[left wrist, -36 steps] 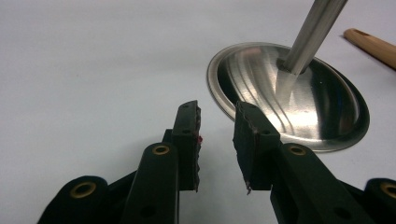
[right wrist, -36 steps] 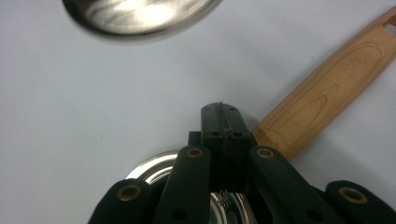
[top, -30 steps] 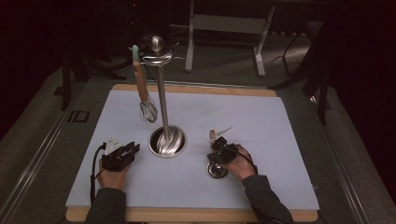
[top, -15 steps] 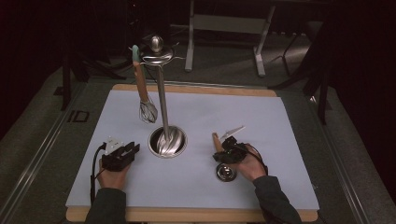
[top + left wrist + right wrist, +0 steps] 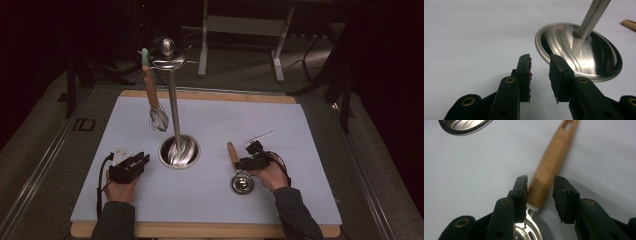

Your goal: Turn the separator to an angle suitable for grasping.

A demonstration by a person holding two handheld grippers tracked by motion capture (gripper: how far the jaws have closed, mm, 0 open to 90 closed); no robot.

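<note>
On the pale mat, the right gripper has just been opening its jaws around the wooden-handled steel strainer, which lies flat and unpressed. Beside the steel utensil stand, the left gripper rests apart and empty, waiting.

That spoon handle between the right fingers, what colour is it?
Light honey-brown wood grain; the spoon handle shows best in the right gripper view.

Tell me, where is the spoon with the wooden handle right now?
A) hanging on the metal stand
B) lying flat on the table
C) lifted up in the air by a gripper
B: the spoon lies flat on the table, its wooden handle between the open jaws of the right gripper, which do not press on it.
</note>
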